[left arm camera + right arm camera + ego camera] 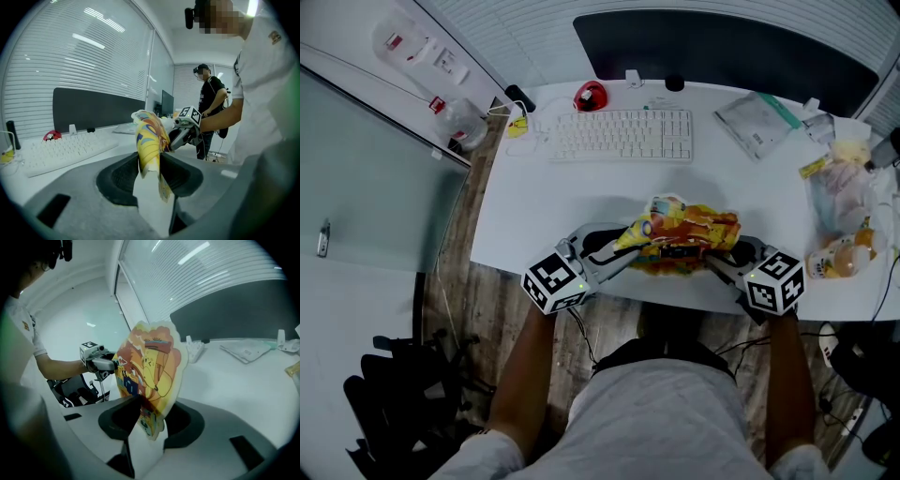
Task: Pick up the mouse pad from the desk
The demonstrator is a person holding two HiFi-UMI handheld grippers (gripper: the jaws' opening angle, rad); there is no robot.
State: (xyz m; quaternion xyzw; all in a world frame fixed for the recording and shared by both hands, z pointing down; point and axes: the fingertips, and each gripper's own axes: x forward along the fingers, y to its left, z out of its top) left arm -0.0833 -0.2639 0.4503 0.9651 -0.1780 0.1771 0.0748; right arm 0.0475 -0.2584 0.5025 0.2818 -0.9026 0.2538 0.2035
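Mouse pad (pixel 684 234) is off the table (pixel 581 197), hanging crumpled between the two grippers above the near edge, right in front of me. The left gripper (pixel 150 161) has its jaws closed on one end: in the left gripper view the yellow printed sheet stands on edge, pinched between the two dark pads and rising out of them. The right gripper (pixel 151 416) has the opposite end; its jaws are clamped on the lower rim of the pad, and the orange and yellow face fans up and leans over above them. The keyboard (pixel 623 136) sits well apart, further back on the table, clear of the lift. On handling, I judge this thing thin, light and floppy: it bends and folds under its own weight, with no stiffness to carry a one-sided hold. The printed face looks smooth, so a shallow bite at the very rim could slide out. Best hold, to my eye, is a deeper bite on two opposite edges, as now, with the hands kept apart enough to take up the slack. It does not look fragile; creasing is the only risk I see.
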